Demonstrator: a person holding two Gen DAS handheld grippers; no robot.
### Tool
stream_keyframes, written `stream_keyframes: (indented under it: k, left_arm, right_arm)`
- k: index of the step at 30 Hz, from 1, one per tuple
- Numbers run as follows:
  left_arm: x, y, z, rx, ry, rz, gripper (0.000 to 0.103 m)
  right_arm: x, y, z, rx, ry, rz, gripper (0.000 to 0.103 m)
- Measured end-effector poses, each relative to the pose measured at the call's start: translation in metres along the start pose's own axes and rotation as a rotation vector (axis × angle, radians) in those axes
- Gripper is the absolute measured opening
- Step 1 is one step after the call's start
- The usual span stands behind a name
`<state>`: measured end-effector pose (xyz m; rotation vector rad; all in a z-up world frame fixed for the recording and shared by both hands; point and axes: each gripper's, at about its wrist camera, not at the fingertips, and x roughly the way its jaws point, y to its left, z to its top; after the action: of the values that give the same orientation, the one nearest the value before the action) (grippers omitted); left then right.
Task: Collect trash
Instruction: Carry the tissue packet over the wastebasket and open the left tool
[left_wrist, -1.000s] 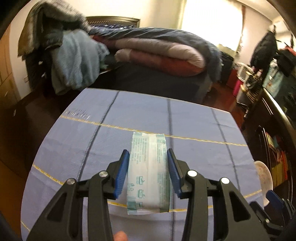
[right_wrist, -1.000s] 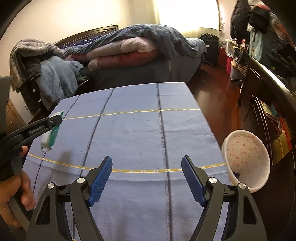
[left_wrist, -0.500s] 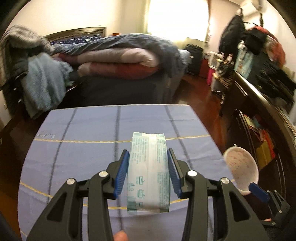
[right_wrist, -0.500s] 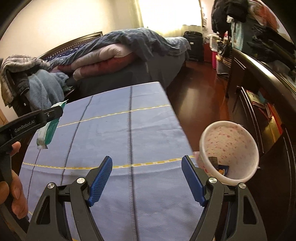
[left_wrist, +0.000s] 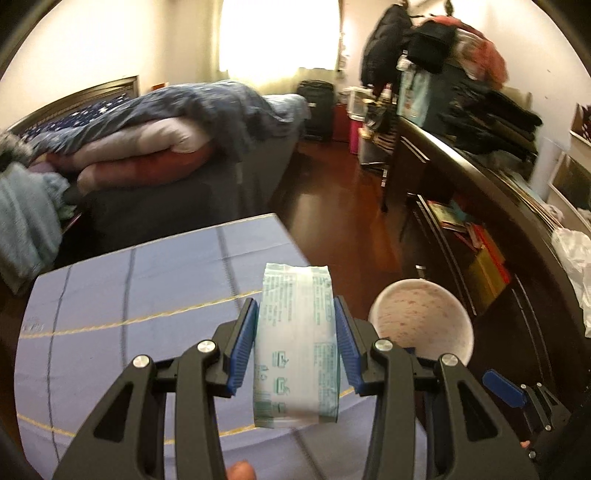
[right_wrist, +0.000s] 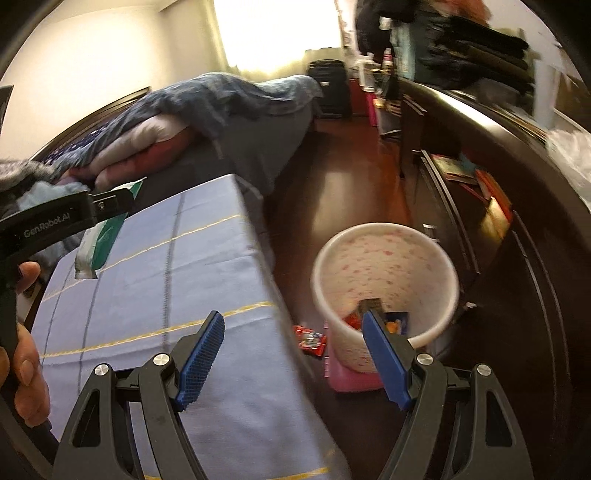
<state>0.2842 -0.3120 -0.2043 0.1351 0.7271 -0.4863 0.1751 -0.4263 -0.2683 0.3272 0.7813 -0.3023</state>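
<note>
Black plastic left gripper (left_wrist: 295, 345), blue ribbed pads (left_wrist: 242, 347), silver screws, white "GenRobot.AI" lettering, bare-skinned hand (right_wrist: 24, 373)

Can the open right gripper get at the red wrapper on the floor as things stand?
Probably yes: the right gripper is open and empty, and the red wrapper lies uncovered between the blue-clothed table and the white speckled bin.

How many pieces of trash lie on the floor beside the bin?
1: a red wrapper lies on the dark floor between the blue table and the white bin. More may be hidden behind the bin or table.
</note>
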Motion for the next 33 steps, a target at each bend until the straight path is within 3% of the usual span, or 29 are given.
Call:
stream_keyframes:
  k: [14, 33]
  left_arm:
    - [0.049, -0.086, 0.020, 0.149, 0.022, -0.094, 0.043]
    - [0.131, -0.182, 0.003, 0.312, 0.154, -0.242, 0.043]
  right_arm:
    - [0.000, -0.075, 0.000, 0.131, -0.017, -0.119, 0.077]
    - [0.018, -0.120, -0.022, 0.221, 0.044, -0.189, 0.077]
